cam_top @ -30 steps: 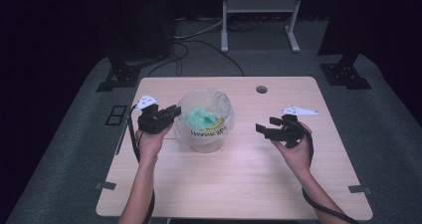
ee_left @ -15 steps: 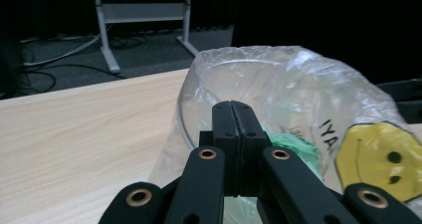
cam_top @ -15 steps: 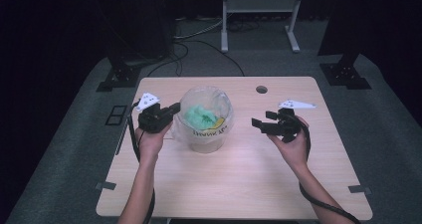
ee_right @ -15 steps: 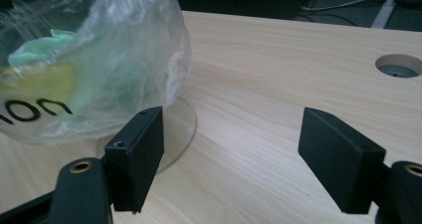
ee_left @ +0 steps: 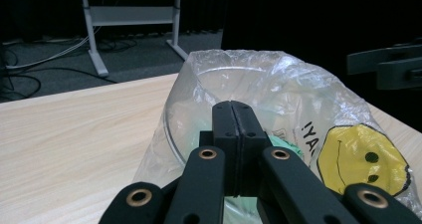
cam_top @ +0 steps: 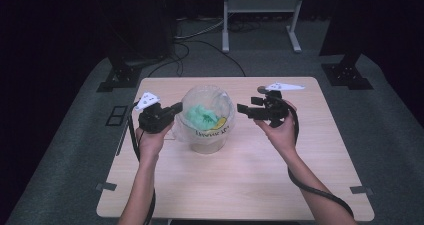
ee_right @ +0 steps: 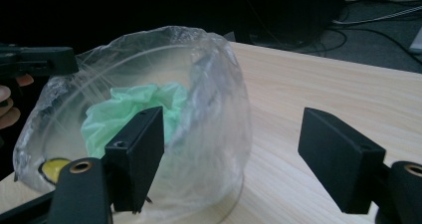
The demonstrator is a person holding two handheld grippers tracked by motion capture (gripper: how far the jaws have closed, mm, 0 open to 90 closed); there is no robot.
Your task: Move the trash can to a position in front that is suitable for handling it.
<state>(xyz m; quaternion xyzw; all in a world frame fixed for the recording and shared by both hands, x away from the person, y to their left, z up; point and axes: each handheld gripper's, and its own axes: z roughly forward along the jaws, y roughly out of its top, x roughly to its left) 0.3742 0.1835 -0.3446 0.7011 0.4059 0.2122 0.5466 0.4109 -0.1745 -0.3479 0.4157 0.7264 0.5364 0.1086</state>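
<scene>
- Two grippers flank my clear plastic bag (cam_top: pixel 207 116), mid-table over a round container (cam_top: pixel 209 144), green wad (cam_top: pixel 201 117) inside.
- My left gripper (cam_top: pixel 176 110) pinches the bag's rim, jaws having just closed.
- My right gripper (cam_top: pixel 243 109) hovers beside it, jaws wide, empty.

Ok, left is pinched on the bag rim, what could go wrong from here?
The left gripper is shut on the thin clear plastic bag lining the round bin; a sharp pull may tear the film or tip the bin. The open right gripper could push the rim inward onto the crumpled green plastic.
</scene>
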